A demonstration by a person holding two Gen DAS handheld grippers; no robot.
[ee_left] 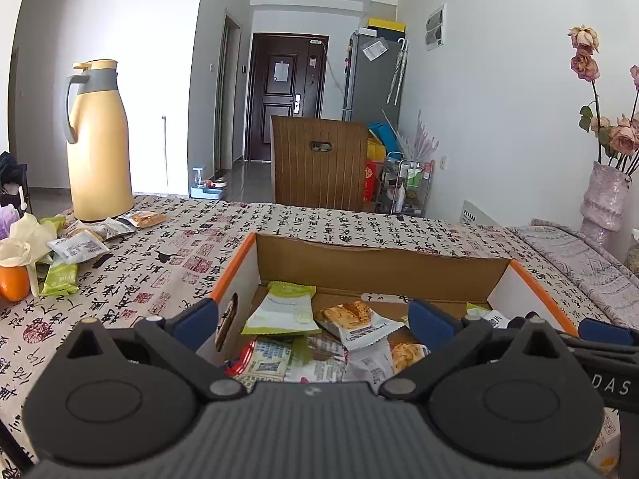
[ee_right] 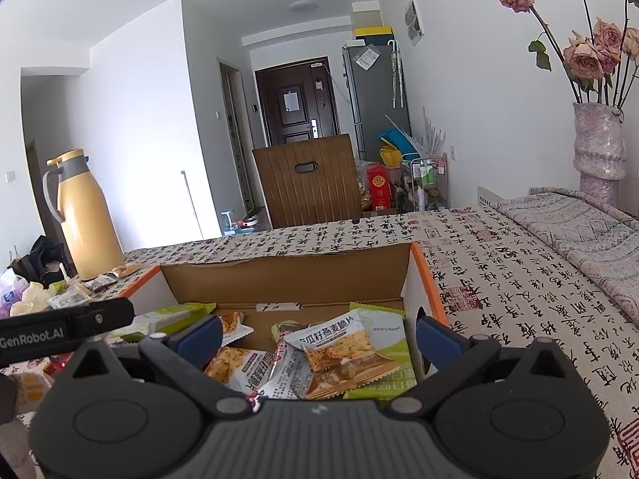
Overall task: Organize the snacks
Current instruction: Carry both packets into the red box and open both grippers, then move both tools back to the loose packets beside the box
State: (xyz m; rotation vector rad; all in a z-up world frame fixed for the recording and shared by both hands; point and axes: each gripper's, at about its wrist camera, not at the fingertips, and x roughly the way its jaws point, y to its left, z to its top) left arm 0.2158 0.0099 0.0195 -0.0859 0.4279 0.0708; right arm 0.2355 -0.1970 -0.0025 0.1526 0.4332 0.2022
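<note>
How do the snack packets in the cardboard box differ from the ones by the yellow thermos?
The packets in the cardboard box are heaped and overlapping, walled in under both open grippers; the packets by the yellow thermos lie spread loose on the tablecloth. The box pile is close and legible, while the thermos group is far and small. Both mix green and white wrappers.

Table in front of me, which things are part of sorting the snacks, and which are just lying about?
Part of the job:
cardboard box
snack packets in the box
loose snack packets by the jug
left gripper, open
right gripper, open

Lying about:
yellow thermos jug
orange
vase of dried roses
</note>
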